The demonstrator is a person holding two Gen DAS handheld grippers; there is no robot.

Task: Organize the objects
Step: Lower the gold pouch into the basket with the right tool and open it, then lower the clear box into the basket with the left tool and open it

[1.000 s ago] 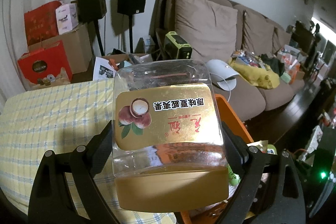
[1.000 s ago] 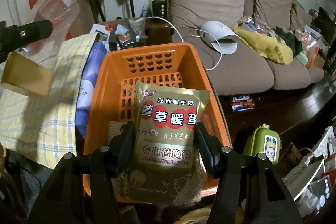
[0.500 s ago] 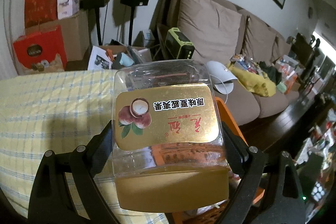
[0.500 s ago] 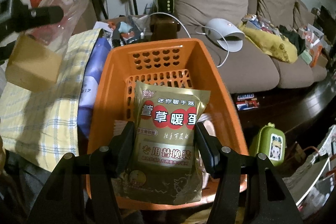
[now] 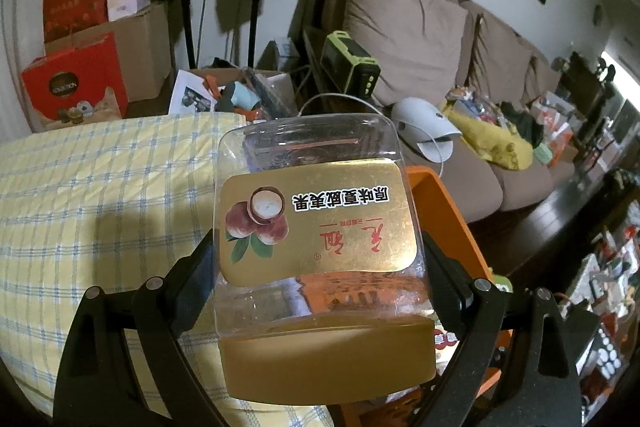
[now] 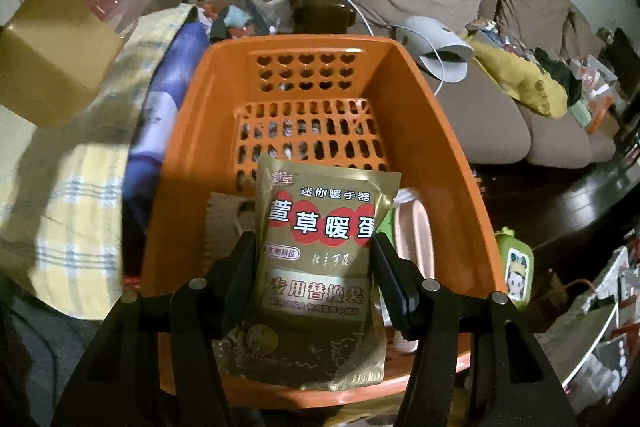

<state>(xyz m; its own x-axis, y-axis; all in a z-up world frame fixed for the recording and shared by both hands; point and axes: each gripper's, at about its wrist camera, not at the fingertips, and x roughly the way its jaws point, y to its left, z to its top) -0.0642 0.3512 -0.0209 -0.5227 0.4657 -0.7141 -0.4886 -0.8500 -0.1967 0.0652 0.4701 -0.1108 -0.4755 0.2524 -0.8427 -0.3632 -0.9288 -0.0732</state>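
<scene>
The left gripper [image 5: 320, 267] has its fingers clamped on the clear jar [image 5: 320, 227], lid toward the camera, up left of the orange basket [image 6: 440, 131]. The right gripper [image 6: 316, 275] pinches the gold pouch [image 6: 324, 247] over the basket's near end, seemingly poised to drop it in.

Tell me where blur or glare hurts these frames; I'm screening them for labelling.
Left wrist view: sharp, glare on the clear jar, window blown out at right. Right wrist view: pouch sharp, checked cloth smeared by motion at left; both views bend at the edges.

Dim indoor light, fisheye-warped edges, blurred left side
</scene>
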